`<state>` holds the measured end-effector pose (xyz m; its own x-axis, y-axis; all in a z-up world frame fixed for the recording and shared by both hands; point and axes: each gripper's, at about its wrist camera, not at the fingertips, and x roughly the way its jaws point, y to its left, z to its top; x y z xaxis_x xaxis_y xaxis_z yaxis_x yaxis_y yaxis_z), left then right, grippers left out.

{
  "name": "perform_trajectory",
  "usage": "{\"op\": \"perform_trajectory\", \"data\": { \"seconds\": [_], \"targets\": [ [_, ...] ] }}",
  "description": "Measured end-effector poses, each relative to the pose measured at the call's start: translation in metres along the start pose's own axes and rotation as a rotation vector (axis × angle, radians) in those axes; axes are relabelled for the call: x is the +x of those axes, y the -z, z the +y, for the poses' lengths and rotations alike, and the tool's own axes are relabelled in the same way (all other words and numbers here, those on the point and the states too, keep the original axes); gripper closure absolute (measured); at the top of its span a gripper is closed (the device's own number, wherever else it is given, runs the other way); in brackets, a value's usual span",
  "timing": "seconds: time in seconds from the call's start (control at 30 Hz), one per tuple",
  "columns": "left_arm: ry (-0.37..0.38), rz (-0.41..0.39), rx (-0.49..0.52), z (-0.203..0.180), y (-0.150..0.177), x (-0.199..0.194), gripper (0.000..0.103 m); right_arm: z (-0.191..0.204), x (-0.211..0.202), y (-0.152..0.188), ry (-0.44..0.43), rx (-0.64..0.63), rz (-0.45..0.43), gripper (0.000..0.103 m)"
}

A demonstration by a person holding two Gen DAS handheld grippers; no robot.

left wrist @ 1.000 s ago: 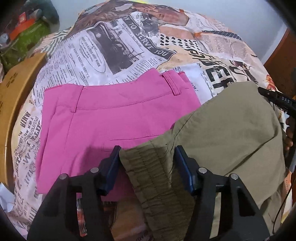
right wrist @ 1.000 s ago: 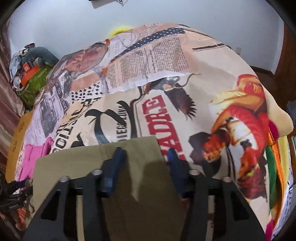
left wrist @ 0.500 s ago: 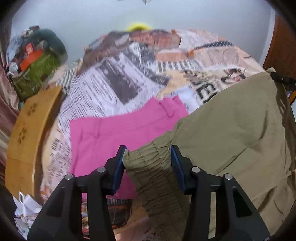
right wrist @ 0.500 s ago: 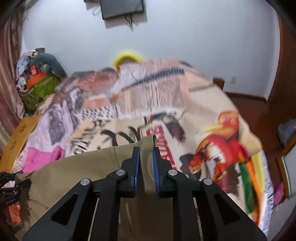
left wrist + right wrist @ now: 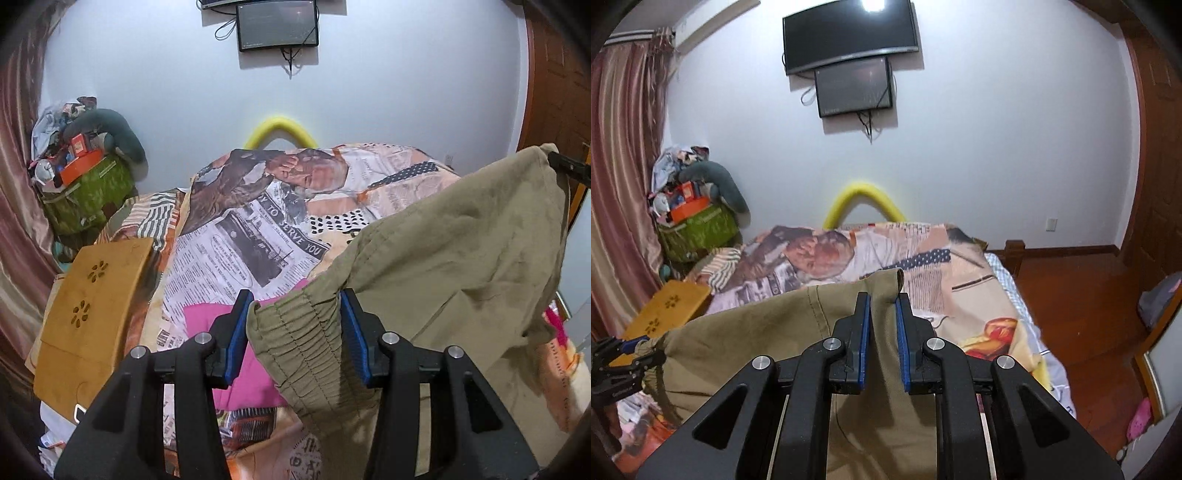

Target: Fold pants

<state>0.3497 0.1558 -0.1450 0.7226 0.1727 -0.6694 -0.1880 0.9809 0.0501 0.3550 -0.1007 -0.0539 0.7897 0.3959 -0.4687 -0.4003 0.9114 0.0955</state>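
L tongs (image 5: 295, 332) are clenched on the gathered elastic waistband of the khaki pants (image 5: 461, 266), bunched fabric filling the gap between the blue pads. R tongs (image 5: 882, 339) are pinched nearly closed on the pants' other top corner, a thin fold of cloth sticking up just past the tips. The pants hang between the two as a sheet, top edge running L-R from one set of tongs to the other, the rest draping down toward the bed (image 5: 258, 236). That's the key relation: the long axis hangs down, held edge spans across, each hand has its own corner, neither nearer. Likely next: lay it flat or swing it over into a fold, both hands together.

Below, just left of the L tongs, pink shorts (image 5: 207, 317) lie flat on the bed; wooden board (image 5: 96, 295) at the bed's left edge.

Vs 1 s ago: R tongs were wide apart over the cloth, now gripping. Both hands have risen and tipped up; wall and TV (image 5: 849, 40) now in view, pants lifted off the bed.
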Motion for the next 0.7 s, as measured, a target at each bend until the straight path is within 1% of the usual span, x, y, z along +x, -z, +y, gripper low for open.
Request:
{"op": "perform_trajectory", "data": {
  "seconds": [0.17,0.27,0.47,0.7],
  "targets": [
    [0.02,0.017,-0.002,-0.004,0.011,-0.017,0.055,0.0,-0.021,0.014,-0.016,0.009,0.01,0.091],
    [0.037,0.033,-0.01,-0.006,0.022,-0.026,0.055,-0.003,-0.037,0.026,-0.051,0.051,0.007,0.091],
    [0.045,0.036,0.024,-0.011,0.042,-0.049,0.055,0.0,-0.069,0.053,-0.08,0.064,0.016,0.091],
    [0.06,0.059,0.058,-0.016,0.075,-0.068,0.055,0.002,-0.104,0.09,-0.084,0.057,0.062,0.091]
  ]
}}
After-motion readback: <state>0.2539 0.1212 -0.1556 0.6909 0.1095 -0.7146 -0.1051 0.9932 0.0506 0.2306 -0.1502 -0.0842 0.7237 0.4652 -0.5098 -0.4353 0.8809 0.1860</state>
